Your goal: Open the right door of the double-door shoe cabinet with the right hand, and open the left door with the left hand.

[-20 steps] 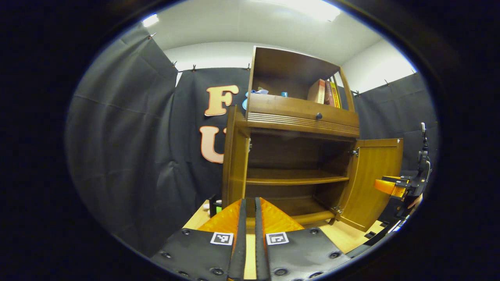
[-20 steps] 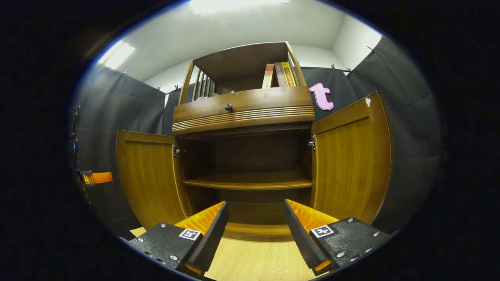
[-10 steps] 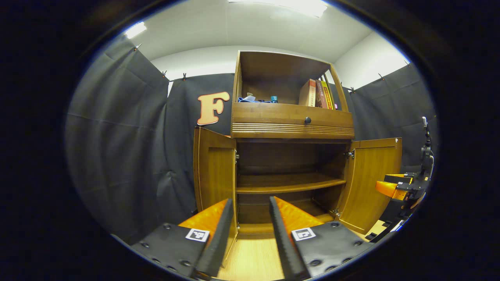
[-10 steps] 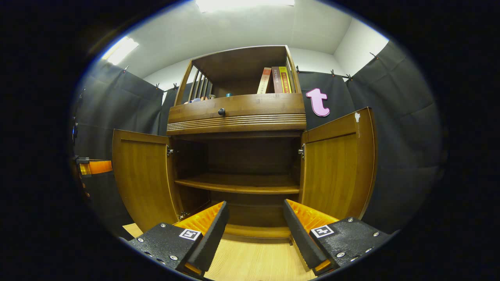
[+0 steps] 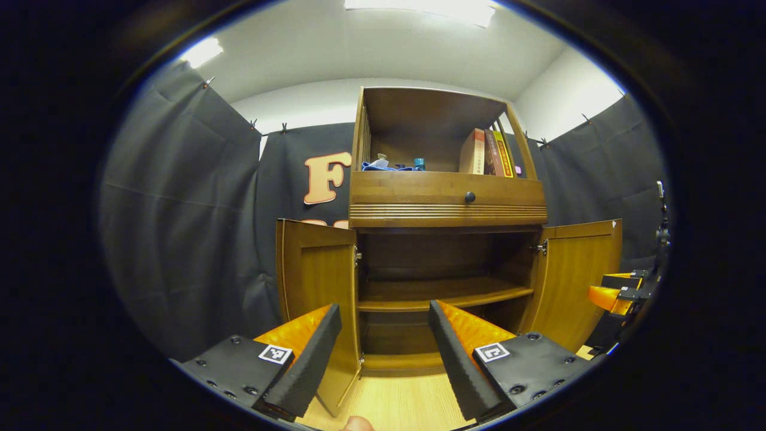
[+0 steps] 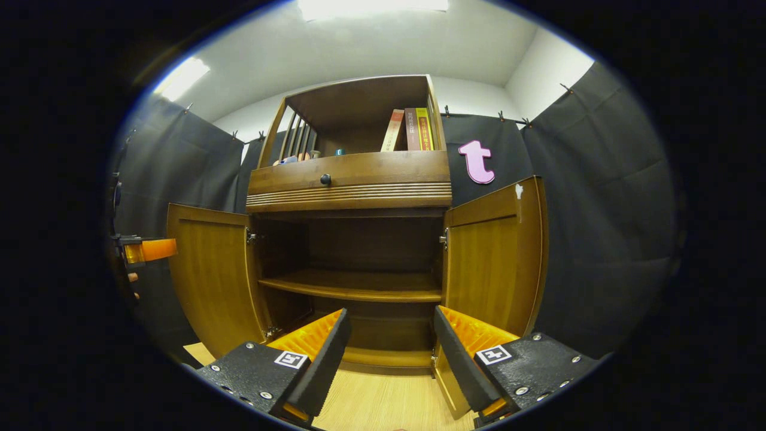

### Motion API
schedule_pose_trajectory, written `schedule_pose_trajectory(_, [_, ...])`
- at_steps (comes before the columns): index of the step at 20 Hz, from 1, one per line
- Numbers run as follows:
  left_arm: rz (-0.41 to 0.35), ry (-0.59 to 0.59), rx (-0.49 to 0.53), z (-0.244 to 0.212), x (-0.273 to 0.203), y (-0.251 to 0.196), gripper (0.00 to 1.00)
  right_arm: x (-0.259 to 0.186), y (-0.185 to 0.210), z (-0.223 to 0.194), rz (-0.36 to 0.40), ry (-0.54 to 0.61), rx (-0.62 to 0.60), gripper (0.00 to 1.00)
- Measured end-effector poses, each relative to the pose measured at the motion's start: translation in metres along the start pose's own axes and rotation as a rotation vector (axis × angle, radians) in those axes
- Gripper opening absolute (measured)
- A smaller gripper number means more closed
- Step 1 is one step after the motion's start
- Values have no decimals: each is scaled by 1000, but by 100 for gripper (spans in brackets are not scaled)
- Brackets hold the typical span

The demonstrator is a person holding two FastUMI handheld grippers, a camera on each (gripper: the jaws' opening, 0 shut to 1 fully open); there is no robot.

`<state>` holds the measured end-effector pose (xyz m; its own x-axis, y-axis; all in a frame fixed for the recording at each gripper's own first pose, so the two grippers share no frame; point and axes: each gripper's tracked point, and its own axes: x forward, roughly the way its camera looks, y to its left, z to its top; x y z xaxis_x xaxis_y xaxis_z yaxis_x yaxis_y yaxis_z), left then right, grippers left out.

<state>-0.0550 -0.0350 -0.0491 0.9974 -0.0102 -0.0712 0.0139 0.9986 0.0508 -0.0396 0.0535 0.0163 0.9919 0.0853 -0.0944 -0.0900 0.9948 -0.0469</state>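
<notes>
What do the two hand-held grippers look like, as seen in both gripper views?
The left gripper and the right gripper look alike: each has two wedge-shaped fingers with ribbed faces, on dark plates with round screw heads. Each plate carries a small square black-and-white marker.

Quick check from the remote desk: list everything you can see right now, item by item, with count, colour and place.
Shoe cabinet: one, brown wood, centre.
Left door: one, brown, swung open.
Right door: one, brown, swung open.
Inner shelf: one, brown, bare.
Drawer knob: one, dark, drawer front.
Books: about three, red, brown, yellow, top shelf right.
Small items: a few, blue and white, top shelf left.
Floor: light wood.
Left claw: open, empty.
Right claw: open, empty.
</notes>
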Motion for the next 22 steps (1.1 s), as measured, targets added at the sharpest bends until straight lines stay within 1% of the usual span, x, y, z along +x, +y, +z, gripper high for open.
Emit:
schedule_pose_trajectory(2, [-17, 3, 4, 0, 0, -7, 96, 1, -4, -1, -6, -1, -1, 87])
schedule_pose_trajectory(3, [-17, 7, 3, -2, 0, -8, 96, 1, -6, -1, -9, -3, 0, 98])
schedule_pose_trajectory(6, [-21, 8, 5, -2, 2, -11, 96, 0, -12, -2, -18, -6, -1, 98])
schedule_pose_trajectory(10, [1, -4, 8, -1, 7, -5, 96, 1, -19, -3, -35, -12, -12, 98])
schedule_pose_trajectory(15, [22, 9, 13, -9, 12, -1, 96, 3, -21, -9, -37, -3, -9, 98])
schedule_pose_trajectory(16, [21, 8, 16, -9, 11, -1, 96, 3, -22, -10, -36, -1, -6, 87])
schedule_pose_trajectory(17, [21, 6, 20, -9, 10, -1, 95, 4, -21, -10, -36, 0, -6, 87])
schedule_pose_trajectory(22, [33, -7, 41, -7, 13, 0, 96, 10, -20, -13, -33, 4, -4, 87])
